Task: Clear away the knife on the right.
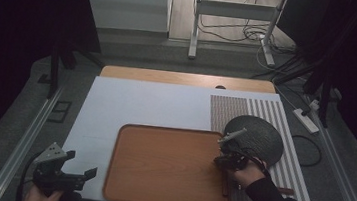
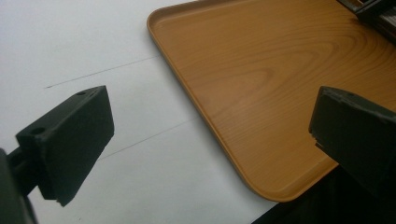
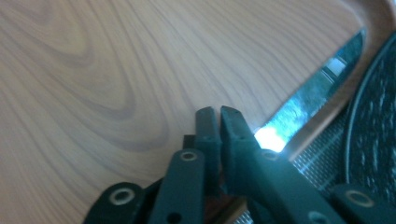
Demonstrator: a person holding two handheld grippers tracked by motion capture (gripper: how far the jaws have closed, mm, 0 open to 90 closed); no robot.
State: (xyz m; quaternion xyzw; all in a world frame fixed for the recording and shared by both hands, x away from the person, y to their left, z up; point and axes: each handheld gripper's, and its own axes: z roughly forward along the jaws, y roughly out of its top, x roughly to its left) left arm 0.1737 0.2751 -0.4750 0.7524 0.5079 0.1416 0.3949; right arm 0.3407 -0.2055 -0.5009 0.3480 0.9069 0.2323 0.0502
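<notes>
Left gripper (image 1: 89, 172): jaws spread wide and empty, held over the white mat (image 1: 131, 103) just off the tray's near left corner.
Right gripper (image 1: 220, 160): jaws pressed almost together at the tray's right rim; in its own view (image 3: 219, 112) a knife (image 3: 310, 95) runs out from beside them (whether they pinch it, I cannot tell).
Tray (image 1: 157, 189): wooden, flat on the mat, bare inside.
Knife: shiny blade lying along the tray's right rim, its handle hidden behind the jaws.
Plate (image 1: 258, 134): dark, round, on the striped mat (image 1: 231, 108) right of the tray, touching its rim.
Hard to see: the plate's near-left edge, covered by the gripper.
</notes>
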